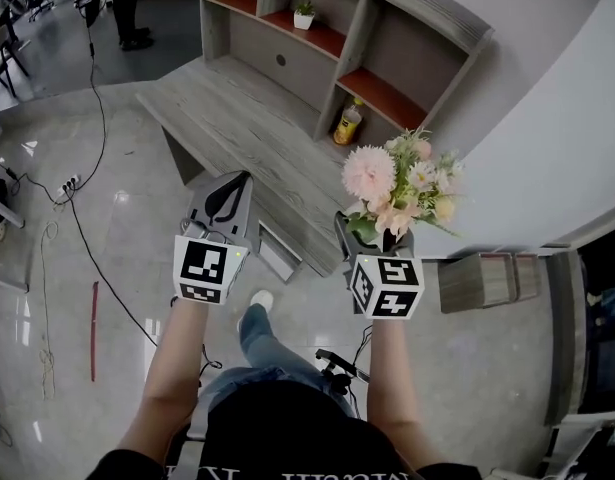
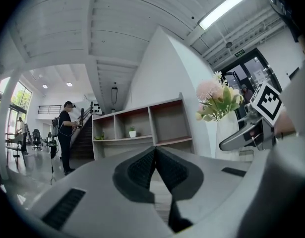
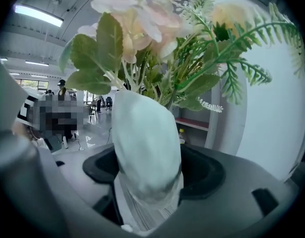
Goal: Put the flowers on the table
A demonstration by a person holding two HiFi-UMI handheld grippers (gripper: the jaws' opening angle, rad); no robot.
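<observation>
Nearest to the head camera is the person's black shirt (image 1: 287, 438), with both bare forearms extending forward. Each forearm ends at a white cube with black square markers, one on the left (image 1: 209, 268) and one on the right (image 1: 387, 286).

Left gripper (image 1: 227, 200): the left gripper view shows the black ribbed pads (image 2: 142, 167) pressed together at their tips, with nothing between them.

Right gripper (image 3: 147, 177): the jaws are clamped on the pale white wrapped base (image 3: 145, 143) of the bouquet of pink and cream artificial flowers with green leaves and fern sprigs (image 1: 402, 183). The bouquet stands upright above the jaws. It is held in the air, clear of the table top, near the table's right end.

Beyond both grippers lies the long grey wood-grain table (image 1: 237, 118), standing on a glossy grey floor (image 1: 127, 238). A grey shelf unit with red-brown boards (image 1: 327, 38) stands against the table's far side. It holds a yellow bottle (image 1: 348, 121) in a lower compartment and a small green plant in a white pot (image 1: 304, 14) higher up.

Farther off, the left gripper view shows a person in dark clothes (image 2: 65, 133) standing by a staircase.
</observation>
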